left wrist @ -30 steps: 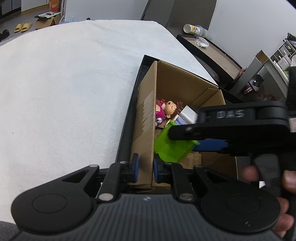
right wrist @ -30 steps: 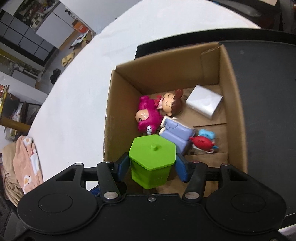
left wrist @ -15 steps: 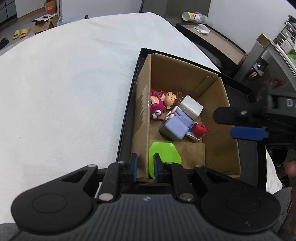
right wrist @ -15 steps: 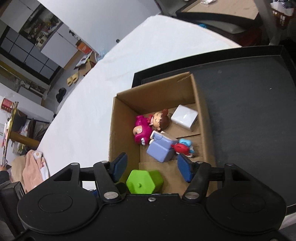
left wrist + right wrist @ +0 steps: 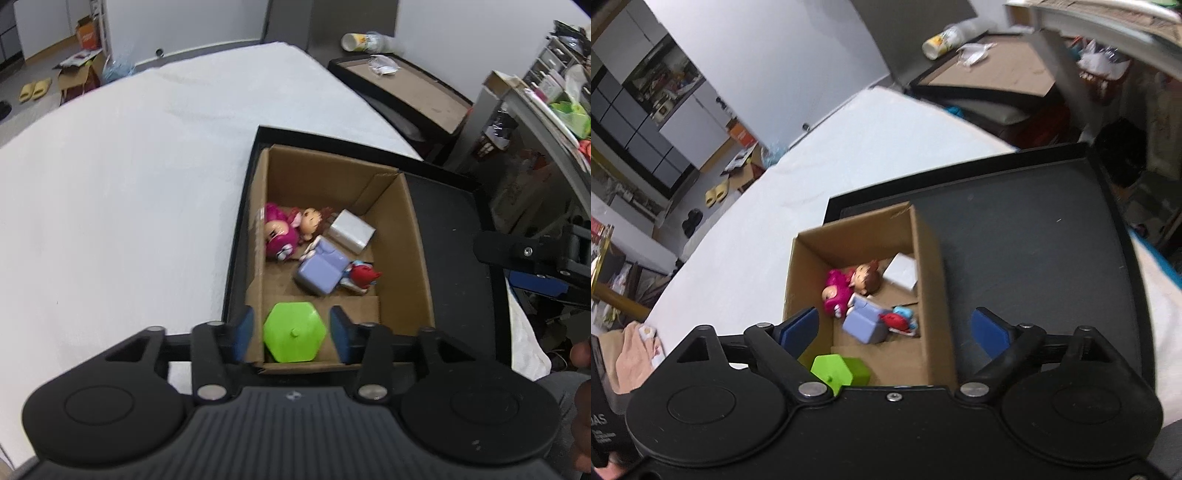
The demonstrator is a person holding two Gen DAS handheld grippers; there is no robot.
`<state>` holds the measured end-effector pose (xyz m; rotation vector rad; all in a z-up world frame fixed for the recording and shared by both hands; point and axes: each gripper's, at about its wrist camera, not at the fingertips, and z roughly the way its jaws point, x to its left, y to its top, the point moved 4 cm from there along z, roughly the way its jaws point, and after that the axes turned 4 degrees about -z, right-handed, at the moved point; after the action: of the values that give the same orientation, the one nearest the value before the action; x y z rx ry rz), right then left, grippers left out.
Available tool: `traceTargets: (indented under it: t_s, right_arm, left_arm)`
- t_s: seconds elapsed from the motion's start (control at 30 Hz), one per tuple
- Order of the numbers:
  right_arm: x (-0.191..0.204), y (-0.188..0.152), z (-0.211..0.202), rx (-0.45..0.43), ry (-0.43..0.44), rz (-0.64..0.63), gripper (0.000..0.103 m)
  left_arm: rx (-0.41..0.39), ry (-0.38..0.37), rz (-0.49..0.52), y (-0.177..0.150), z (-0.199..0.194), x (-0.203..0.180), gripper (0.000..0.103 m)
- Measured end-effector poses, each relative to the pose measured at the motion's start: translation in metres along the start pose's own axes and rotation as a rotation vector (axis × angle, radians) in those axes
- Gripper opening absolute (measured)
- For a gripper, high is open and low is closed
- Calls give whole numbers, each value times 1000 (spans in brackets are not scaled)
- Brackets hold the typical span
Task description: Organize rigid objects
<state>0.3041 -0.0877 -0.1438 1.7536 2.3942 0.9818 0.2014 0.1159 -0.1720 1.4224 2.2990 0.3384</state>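
Right claw (image 5: 897, 332) wide above box (image 5: 931, 295)

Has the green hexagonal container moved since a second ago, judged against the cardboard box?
Yes. The green hexagonal container has dropped from the right gripper onto the floor of the cardboard box, at its near end.

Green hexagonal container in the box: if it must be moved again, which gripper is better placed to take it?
Left, probably. The left gripper hangs open with the green hexagonal container framed between its jaws in the cardboard box. The right gripper is open too, but off to the side.
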Motion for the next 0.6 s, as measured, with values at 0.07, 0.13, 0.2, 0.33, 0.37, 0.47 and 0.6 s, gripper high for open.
traceTargets:
  t_s: [0.07, 0.13, 0.2, 0.33, 0.37, 0.47, 0.6]
  right_arm:
    - [-5, 1, -7, -19, -21, 2, 94]
    - [-9, 1, -13, -32, -51, 0, 96]
    - [-15, 0, -22, -55, -81, 9, 97]
    - [-28, 0, -37, -96, -111, 38, 100]
    - [-30, -1, -41, -104, -117, 44, 100]
    - [-37, -4, -54, -136, -131, 59, 101]
    - [-41, -8, -78, -193, -155, 71, 103]
  left_arm:
    - [-5, -1, 7, 2, -6, -4, 53]
    - [-16, -14, 14, 5, -11, -9, 65]
    - [-27, -16, 33, 6, -16, -14, 72]
    - [-50, -30, 67, 9, -29, -24, 79]
    - [-56, -33, 69, 10, -32, -26, 80]
    - [-71, -63, 69, 11, -40, -30, 82]
    - [-74, -68, 87, 9, -50, -38, 84]
